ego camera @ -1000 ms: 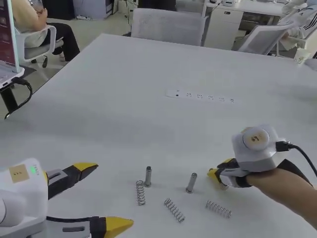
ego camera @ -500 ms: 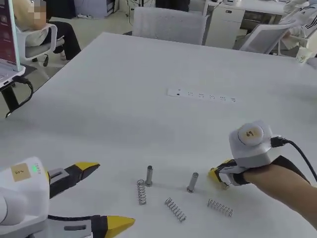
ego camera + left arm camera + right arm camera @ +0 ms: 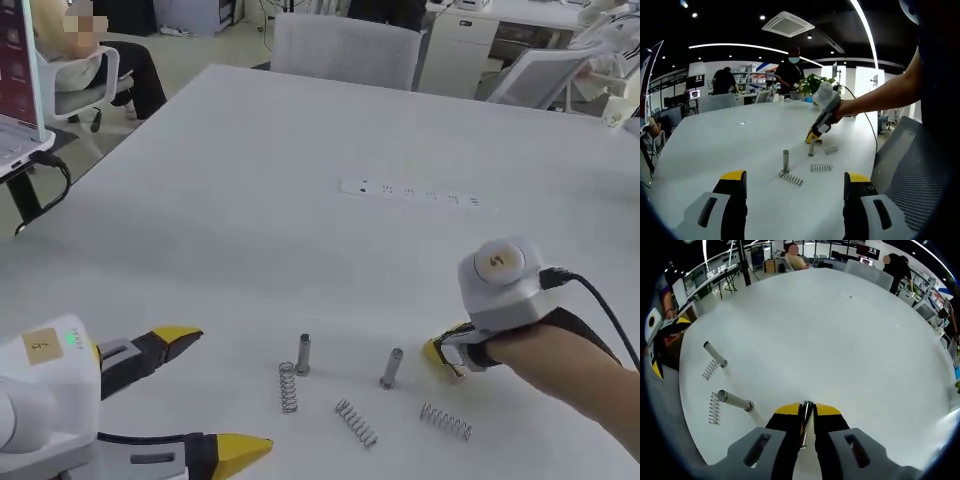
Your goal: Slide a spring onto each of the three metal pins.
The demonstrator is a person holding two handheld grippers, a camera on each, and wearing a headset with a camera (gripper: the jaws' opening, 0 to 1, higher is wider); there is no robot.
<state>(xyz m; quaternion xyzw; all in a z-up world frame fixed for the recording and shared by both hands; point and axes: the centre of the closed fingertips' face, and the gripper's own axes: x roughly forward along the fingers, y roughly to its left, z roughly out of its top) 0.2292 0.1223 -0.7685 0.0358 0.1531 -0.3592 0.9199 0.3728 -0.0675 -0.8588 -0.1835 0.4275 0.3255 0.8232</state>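
Two metal pins stand upright on the white table (image 3: 300, 200), one to the left (image 3: 303, 354) and one to the right (image 3: 391, 367). Three springs lie flat in front of them: a left one (image 3: 288, 387), a middle one (image 3: 354, 422) and a right one (image 3: 444, 421). My right gripper (image 3: 448, 358) is just right of the right pin, tips down at the table. It is shut on a third thin metal pin (image 3: 805, 421). My left gripper (image 3: 215, 392) is open and holds nothing, low at the front left, well short of the springs.
A white power strip (image 3: 415, 193) lies flat at mid-table. Office chairs (image 3: 345, 48) stand along the far edge, and a seated person (image 3: 75, 50) is at the far left. A black cable (image 3: 600, 310) trails from my right gripper.
My right gripper's body has tipped a little up and to the left while its tips stay at the table. The left gripper, standing pins and springs have not moved.
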